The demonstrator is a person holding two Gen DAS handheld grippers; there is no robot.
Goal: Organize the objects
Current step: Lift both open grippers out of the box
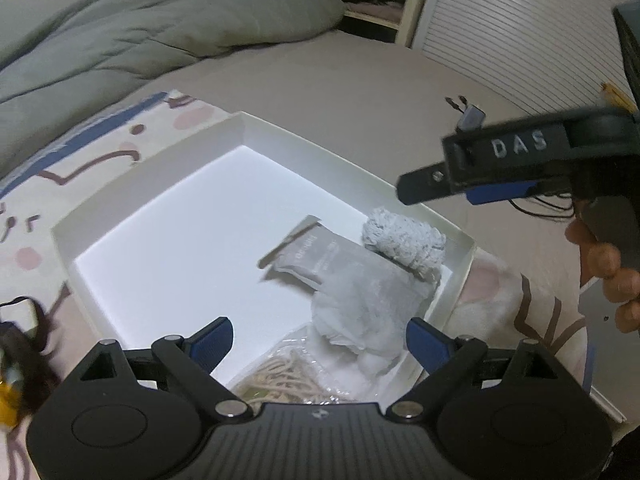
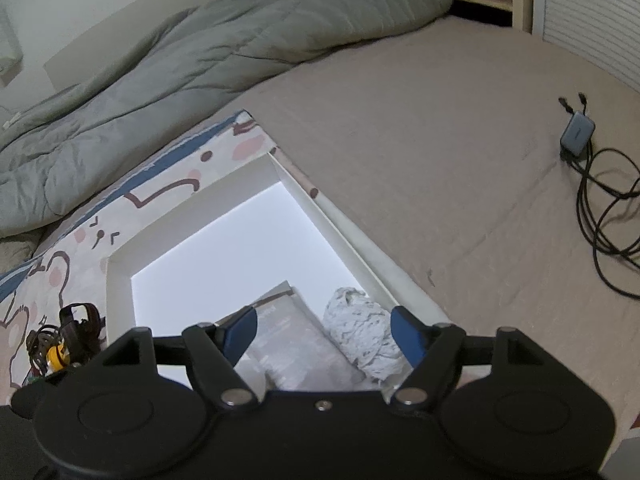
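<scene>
A bed covered in a tan sheet (image 2: 420, 128) fills most of both views, with a grey-green quilt (image 1: 132, 28) bunched along its far side and a cartoon-print cloth (image 2: 168, 184) spread under a shallow white box (image 1: 76, 248). The box floor glares so brightly that any detail on it is washed out. In the box's near right corner lie a grey packet (image 1: 316, 260) whose printing is too blurred to read, a crumpled white tissue or cloth (image 1: 368, 312) partly over it, a rolled pale textured bundle (image 1: 404, 244) against the wall, and a clear bag of tan strands (image 1: 288, 380), cut off by the left gripper's body. The left gripper (image 1: 320, 340) hangs over these with jaws wide apart and nothing between them. The right gripper (image 2: 324, 332) hovers over the packet and bundle, jaws apart, clamped on nothing; in the left view only its side and the fingers (image 1: 612, 276) of the holding hand show. A small grey hub with black cables (image 2: 576, 132) sits well apart on the sheet. A dark tangle with something yellow (image 2: 60, 344) lies beside the box, hard to identify.
</scene>
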